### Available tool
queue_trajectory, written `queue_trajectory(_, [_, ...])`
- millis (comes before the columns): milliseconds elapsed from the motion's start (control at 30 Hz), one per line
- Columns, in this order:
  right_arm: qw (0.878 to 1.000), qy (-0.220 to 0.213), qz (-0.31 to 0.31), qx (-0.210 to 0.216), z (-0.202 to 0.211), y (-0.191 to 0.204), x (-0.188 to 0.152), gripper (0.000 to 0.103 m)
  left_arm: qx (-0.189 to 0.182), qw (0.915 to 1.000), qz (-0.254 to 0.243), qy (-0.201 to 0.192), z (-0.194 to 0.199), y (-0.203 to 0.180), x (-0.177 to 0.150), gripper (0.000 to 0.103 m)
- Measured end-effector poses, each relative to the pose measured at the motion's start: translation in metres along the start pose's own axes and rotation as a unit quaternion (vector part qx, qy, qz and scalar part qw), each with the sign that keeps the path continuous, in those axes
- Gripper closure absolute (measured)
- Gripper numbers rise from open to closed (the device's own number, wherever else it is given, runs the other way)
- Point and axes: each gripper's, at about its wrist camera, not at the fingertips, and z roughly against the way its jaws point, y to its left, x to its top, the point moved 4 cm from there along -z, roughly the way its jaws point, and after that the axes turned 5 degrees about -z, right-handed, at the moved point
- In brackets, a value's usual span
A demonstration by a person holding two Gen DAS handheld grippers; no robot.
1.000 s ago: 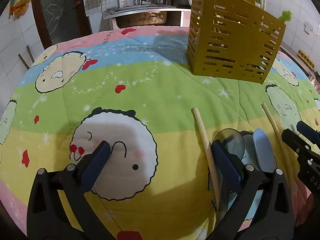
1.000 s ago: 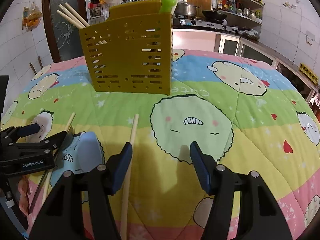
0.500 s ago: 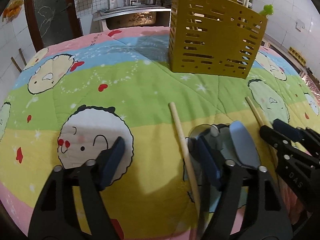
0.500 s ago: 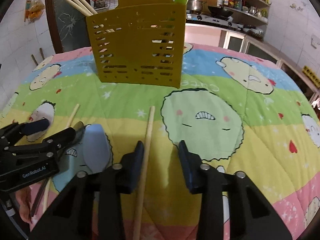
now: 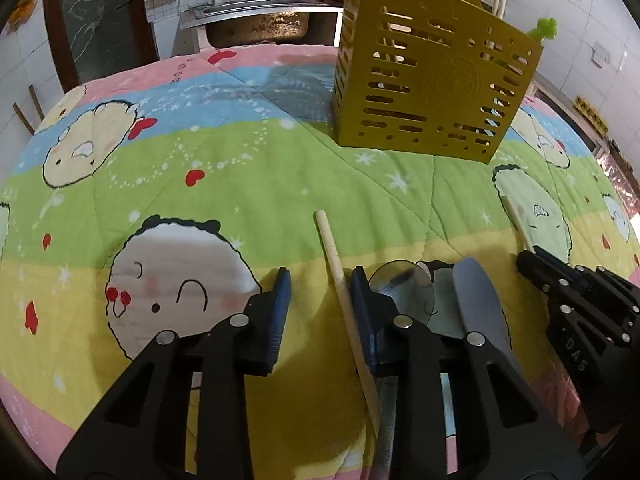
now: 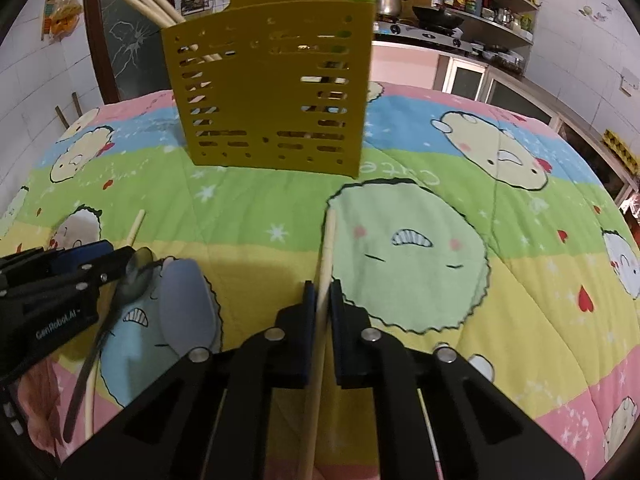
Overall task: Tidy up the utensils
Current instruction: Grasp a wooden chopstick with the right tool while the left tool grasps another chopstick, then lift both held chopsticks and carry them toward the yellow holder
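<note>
A yellow slotted utensil holder [image 6: 272,96] stands on the cartoon quilt [image 6: 420,208], with chopsticks and a green-topped utensil in it; it also shows in the left wrist view [image 5: 432,88]. My right gripper [image 6: 322,296] is shut on a wooden chopstick [image 6: 326,248] lying on the quilt. My left gripper [image 5: 320,292] is open, its fingers either side of another wooden chopstick [image 5: 340,276]. A metal spoon [image 5: 404,292] and a grey spatula [image 5: 478,304] lie just right of it. The right gripper [image 5: 532,264] shows at the far right.
A sink [image 5: 256,28] and counter lie behind the table in the left wrist view. A stove with pots [image 6: 436,20] and shelves stand behind in the right wrist view. The left gripper [image 6: 80,260] shows at the left of that view beside the spoon [image 6: 132,280] and spatula [image 6: 186,304].
My right gripper has closed on the right chopstick. My left gripper has narrowed and shifted right, so its fingers now straddle the left chopstick.
</note>
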Motion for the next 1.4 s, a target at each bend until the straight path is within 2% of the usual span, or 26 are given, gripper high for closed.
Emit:
queue_trajectory(267, [0.999,0.011,-0.032,0.003,-0.001,-0.02,0.0,0.096,0.012,0.9999,-0.011,0.0,-0.007,-0.006,0.007,0.077])
queue_trajectory(500, [0.999,0.028,-0.035,0.011,-0.008,-0.018,0.006,0.095,0.0,0.9999,-0.01,0.001,-0.012,-0.004,0.015,0.093])
queue_trajectory(767, [0.998,0.035,-0.034,0.026,-0.011,-0.019,0.012,0.097,-0.016,0.9998,-0.003,-0.011,-0.011,-0.004,0.018,0.095])
queue_trajectory(1000, [0.997,-0.008,-0.062,0.04,0.009,-0.029,0.017,0.097,-0.023,0.9989,0.003,-0.04,0.004,-0.001,0.02,0.097])
queue_trajectory(1233, [0.99,-0.075,-0.092,0.079,0.045,-0.038,0.024,0.097,-0.012,0.9942,0.015,-0.106,0.049,0.005,0.022,0.099])
queue_trajectory(1400, [0.981,-0.133,-0.103,0.094,0.073,-0.043,0.028,0.097,0.003,0.9873,0.015,-0.158,0.085,0.006,0.022,0.099])
